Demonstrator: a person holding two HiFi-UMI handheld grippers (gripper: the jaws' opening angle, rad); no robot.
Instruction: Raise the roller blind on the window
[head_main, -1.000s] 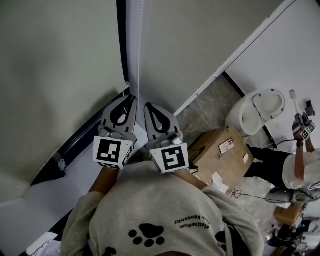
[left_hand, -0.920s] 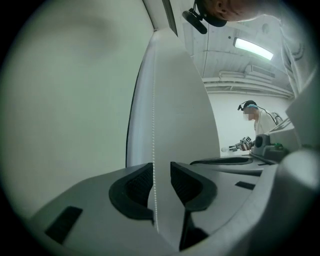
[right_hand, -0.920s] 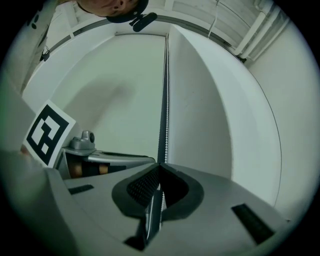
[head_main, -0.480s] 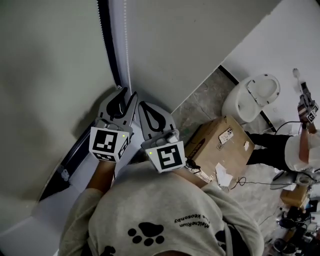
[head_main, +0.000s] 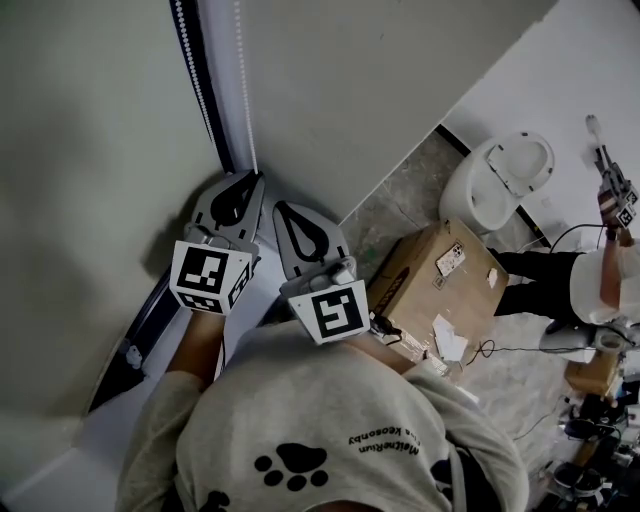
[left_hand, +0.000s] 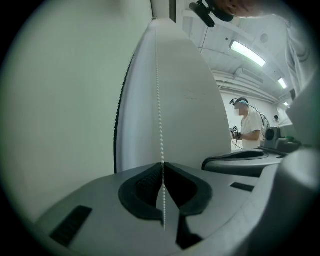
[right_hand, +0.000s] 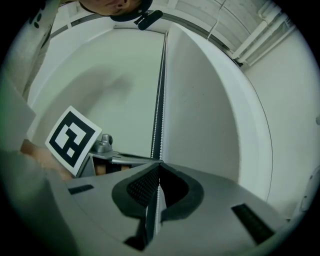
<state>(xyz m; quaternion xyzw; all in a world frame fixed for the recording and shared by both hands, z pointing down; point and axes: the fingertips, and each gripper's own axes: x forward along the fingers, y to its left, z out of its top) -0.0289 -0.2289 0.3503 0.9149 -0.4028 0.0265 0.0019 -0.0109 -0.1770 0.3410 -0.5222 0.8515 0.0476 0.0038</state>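
While both tools sit side by side at the window edge, each one is pinched onto the cord.

Left gripper (left_hand: 163, 169): jaws together, one strand of the bead chain (left_hand: 159, 100) clamped at the tips. The strand runs straight up from the pinch, and a short tail hangs below it inside the jaw opening.

Right gripper (right_hand: 159, 166): jaws also together on the bead chain, gripped at the tips. Two strands rise above its tips, close together, along the dark edge strip (head_main: 210, 100). Which of the two it holds, I cannot tell.

The grippers are just beside each other, the left one's tips slightly further up the chain than the right one's. The left one's marker cube (right_hand: 72, 140) shows to the left of the right gripper's jaws.

The roller blind (head_main: 90, 150) is a pale sheet to the left of the left gripper. It extends above it and below it, and the dark edge strip bounds it on the gripper side. A white wall panel (head_main: 350, 90) lies above and right of the right gripper, behind the chain.

A cardboard box (head_main: 440, 285) sits on the floor near the right gripper, on its right. A toilet (head_main: 500, 180) stands beyond the box. A second person (head_main: 600, 290) is further right, well apart from both grippers.
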